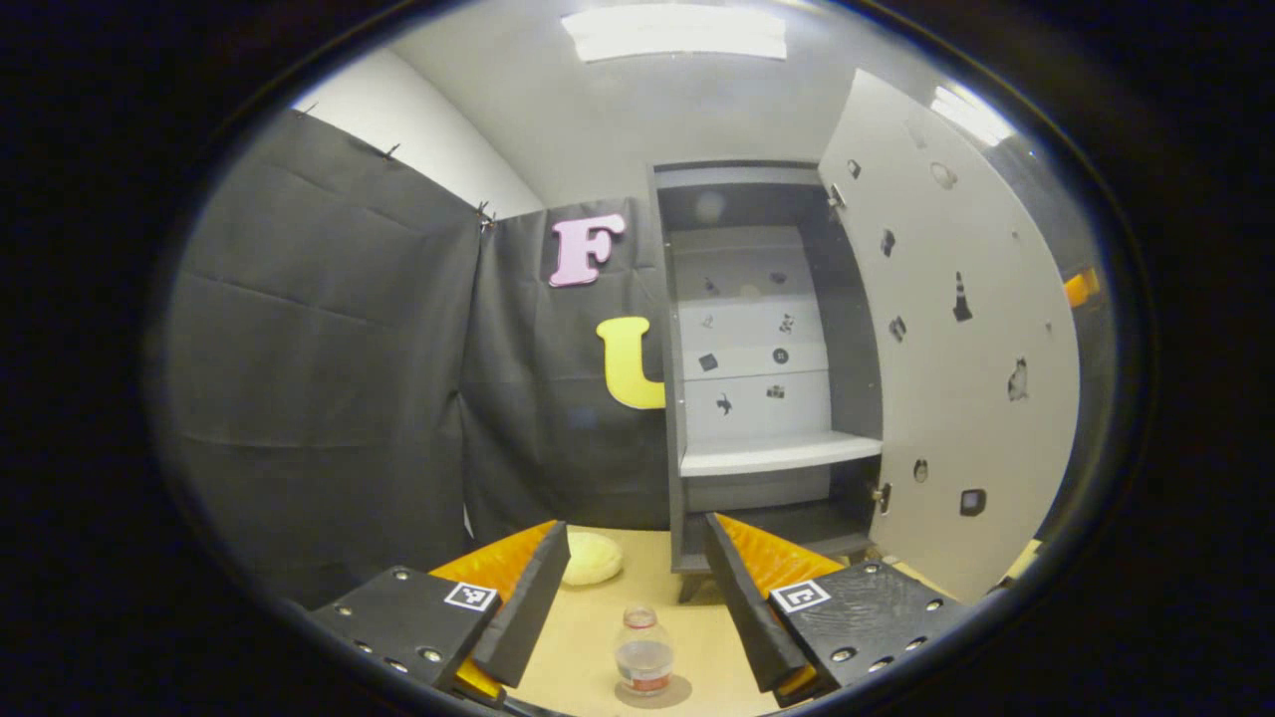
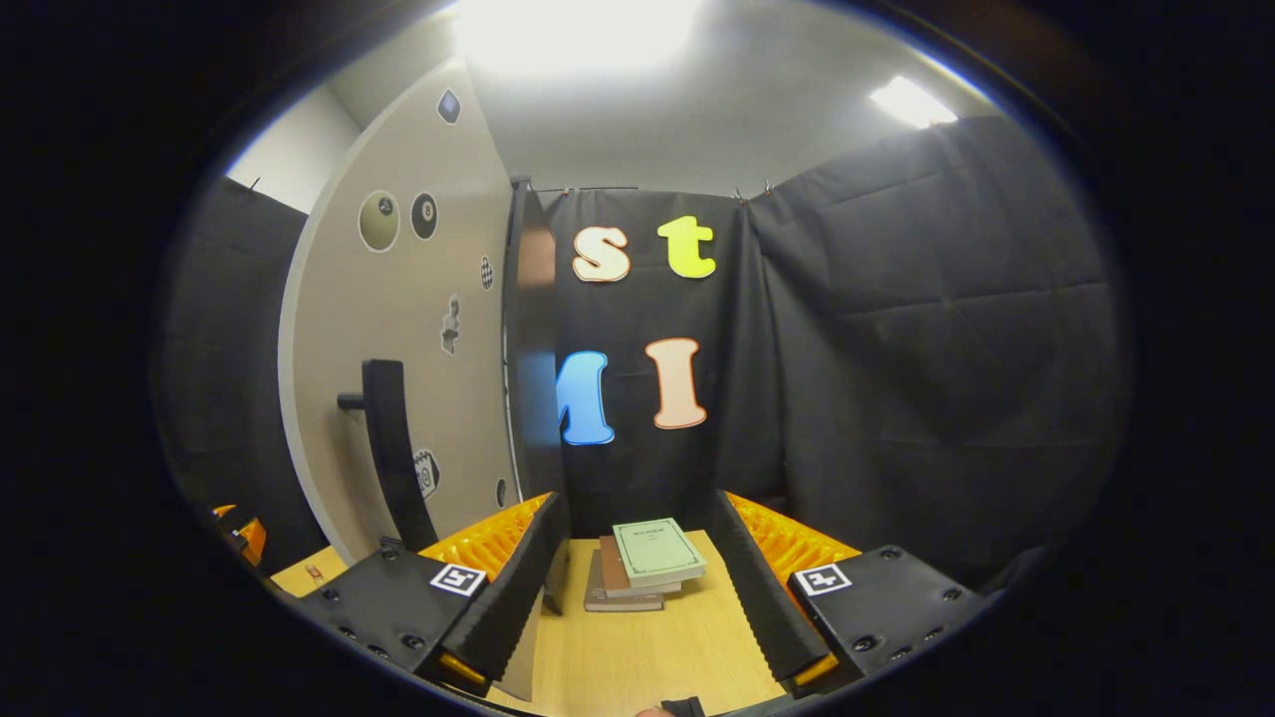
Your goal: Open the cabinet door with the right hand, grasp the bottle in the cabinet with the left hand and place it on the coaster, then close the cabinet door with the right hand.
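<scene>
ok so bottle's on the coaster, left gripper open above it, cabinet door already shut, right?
Not quite: the cabinet door is not shut. It stands swung wide open in the left gripper view, with the white shelf inside exposed. The rest holds: the bottle stands on the coaster, and the left gripper is open above it.

A stack of books (image 2: 642, 568) on the wooden table (image 2: 637, 657), a pale yellow round cushion (image 1: 592, 557) farther left.
</scene>
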